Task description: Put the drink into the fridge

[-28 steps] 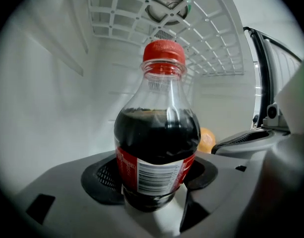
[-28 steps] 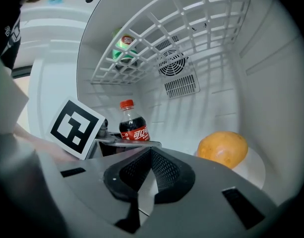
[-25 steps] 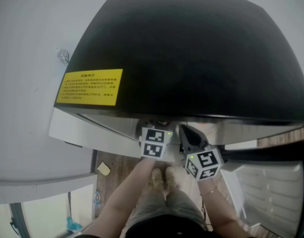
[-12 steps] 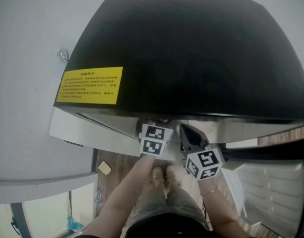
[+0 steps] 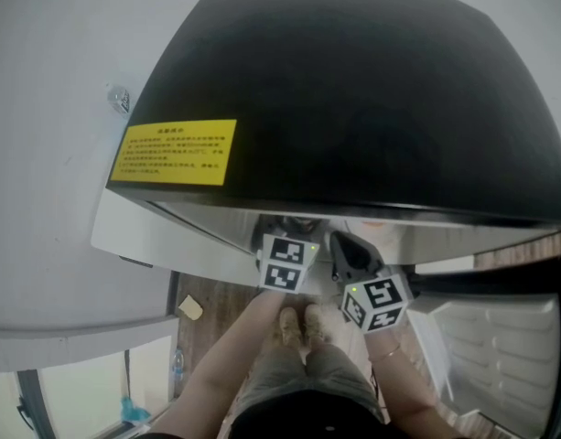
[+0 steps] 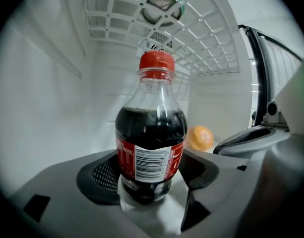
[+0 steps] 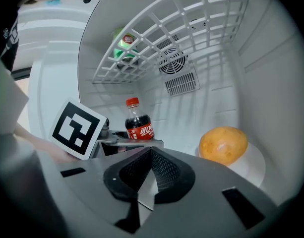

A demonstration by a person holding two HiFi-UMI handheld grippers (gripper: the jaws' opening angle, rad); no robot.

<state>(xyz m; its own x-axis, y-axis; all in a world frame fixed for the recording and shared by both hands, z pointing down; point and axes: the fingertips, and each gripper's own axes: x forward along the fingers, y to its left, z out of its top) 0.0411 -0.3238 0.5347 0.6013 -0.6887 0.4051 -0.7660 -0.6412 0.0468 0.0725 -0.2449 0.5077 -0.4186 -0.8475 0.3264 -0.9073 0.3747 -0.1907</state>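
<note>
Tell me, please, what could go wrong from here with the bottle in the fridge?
The left tongs grip the bottle low down, so it might topple if released before it stands flat. The orange fruit sits nearby on a plate; a sideways swing could knock it.

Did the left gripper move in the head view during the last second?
No. The left gripper stays just below the black fridge top's front edge.
</note>
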